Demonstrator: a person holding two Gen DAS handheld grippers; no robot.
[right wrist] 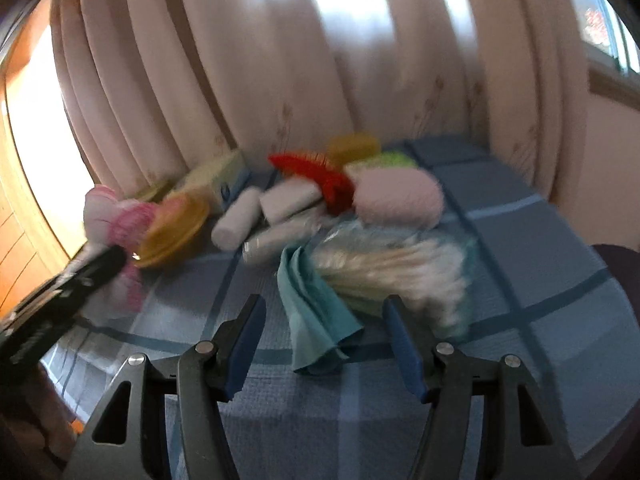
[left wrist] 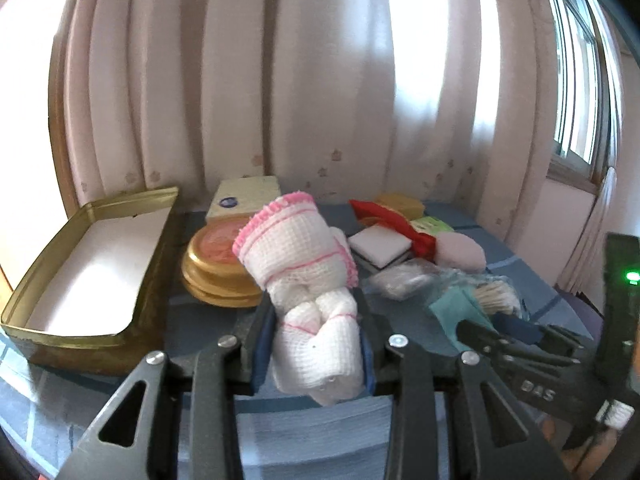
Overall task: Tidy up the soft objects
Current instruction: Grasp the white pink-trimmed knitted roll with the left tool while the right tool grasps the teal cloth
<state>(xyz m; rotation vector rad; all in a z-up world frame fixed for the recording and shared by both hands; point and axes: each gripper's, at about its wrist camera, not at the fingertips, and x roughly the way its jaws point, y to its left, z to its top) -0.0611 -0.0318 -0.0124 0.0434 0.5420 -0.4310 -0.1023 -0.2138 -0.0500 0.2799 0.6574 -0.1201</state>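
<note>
A white waffle cloth with pink trim (left wrist: pixel 296 248), rolled up, is held above the blue checked tablecloth (left wrist: pixel 312 428) with my left gripper (left wrist: pixel 316 320) shut on its lower part. The same cloth (right wrist: pixel 116 212) shows blurred at the left of the right wrist view. My right gripper (right wrist: pixel 323 300) stands open low over the table. A crumpled teal cloth (right wrist: pixel 316 320) lies between its blue pads (right wrist: pixel 244 344), apart from both. Just beyond it lie a clear bag of cotton swabs (right wrist: pixel 400 268) and a pink puff (right wrist: pixel 396 196).
An open gold tin tray (left wrist: pixel 24 308) with a white floor stands at the left, a round gold tin (left wrist: pixel 218 276) beside it. Behind lie a white roll (right wrist: pixel 236 220), a white pad (left wrist: pixel 380 246), something red (right wrist: pixel 320 176), a yellow sponge (right wrist: pixel 352 146) and a pale box (left wrist: pixel 244 196). Curtains close off the back.
</note>
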